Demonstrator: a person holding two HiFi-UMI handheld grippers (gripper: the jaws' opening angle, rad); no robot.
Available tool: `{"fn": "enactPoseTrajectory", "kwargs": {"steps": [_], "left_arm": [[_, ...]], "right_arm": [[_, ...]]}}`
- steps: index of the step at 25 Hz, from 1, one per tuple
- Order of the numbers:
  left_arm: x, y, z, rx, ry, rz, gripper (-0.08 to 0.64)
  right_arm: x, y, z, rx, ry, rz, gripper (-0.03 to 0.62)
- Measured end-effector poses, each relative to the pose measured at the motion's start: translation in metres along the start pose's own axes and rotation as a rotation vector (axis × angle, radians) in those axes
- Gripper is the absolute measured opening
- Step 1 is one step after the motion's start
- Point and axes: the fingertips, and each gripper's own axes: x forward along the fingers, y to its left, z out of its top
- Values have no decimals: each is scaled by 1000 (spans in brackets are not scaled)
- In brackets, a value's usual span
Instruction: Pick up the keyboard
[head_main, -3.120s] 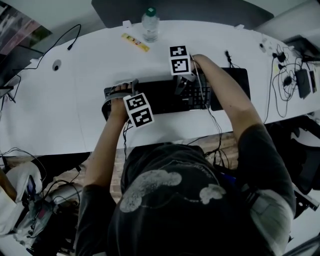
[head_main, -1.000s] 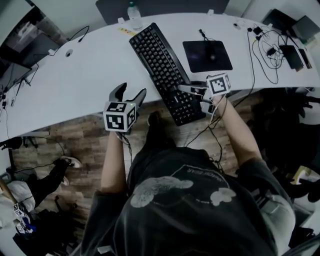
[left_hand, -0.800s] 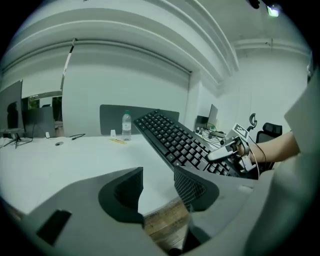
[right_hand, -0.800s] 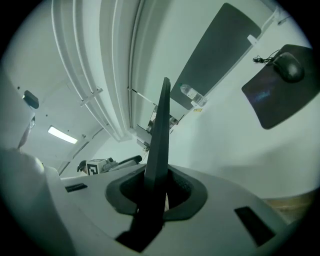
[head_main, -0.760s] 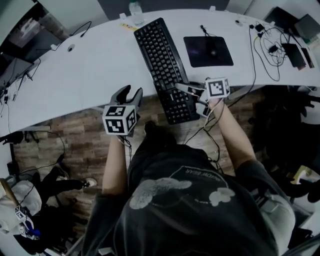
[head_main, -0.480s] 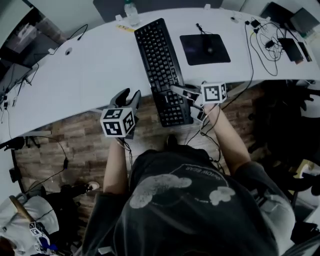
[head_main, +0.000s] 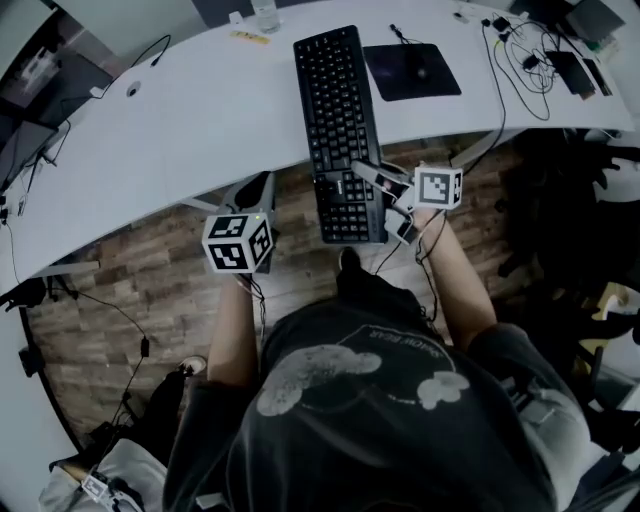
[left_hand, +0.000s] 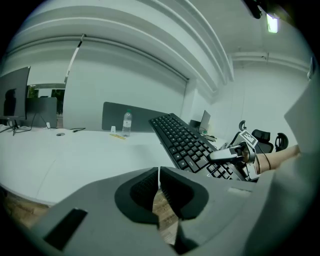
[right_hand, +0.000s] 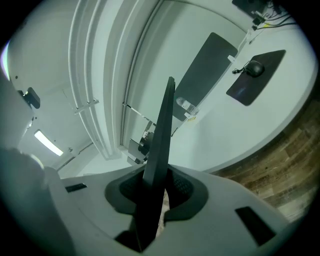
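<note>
The black keyboard (head_main: 338, 110) points lengthwise away from me, its near end jutting past the white table's (head_main: 180, 120) front edge over the wooden floor. My right gripper (head_main: 372, 176) is shut on the keyboard's right edge near that end. In the right gripper view the keyboard (right_hand: 161, 135) stands edge-on between the pads. My left gripper (head_main: 258, 192) hangs left of the keyboard at the table's edge. Its jaws have just been closing and now meet with nothing between them. The left gripper view shows the left gripper (left_hand: 159, 186), the keyboard (left_hand: 184, 142) and the right gripper (left_hand: 231, 153) clamped on it.
A dark mouse pad (head_main: 412, 72) with a mouse lies right of the keyboard. Cables and devices (head_main: 545, 50) crowd the table's far right. A water bottle (head_main: 265, 12) and a yellow strip (head_main: 250, 37) stand at the back. A dark chair (head_main: 590, 210) is to my right.
The left jaws have gone from open to shut, empty. The keyboard, in the right gripper, has swung from a diagonal to nearly straight front-to-back.
</note>
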Motion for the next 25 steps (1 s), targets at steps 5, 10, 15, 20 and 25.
{"fn": "enactPoseTrajectory", "kwargs": {"steps": [5, 10, 15, 20, 25], "left_arm": [[-39, 5, -17, 14, -8, -19, 5], [-83, -3, -36, 19, -18, -28, 5], [-134, -5, -66, 43, -42, -49, 4], [-165, -9, -84, 65, -62, -78, 5], [-143, -46, -79, 71, -39, -98, 5]], "right_arm": [[-4, 29, -29, 1, -52, -27, 71], [-18, 66, -60, -9, -88, -23, 71], [-26, 102, -114, -32, -116, -41, 70], [-28, 125, -151, -31, -139, -47, 70], [-65, 110, -142, -3, -145, -72, 71]]}}
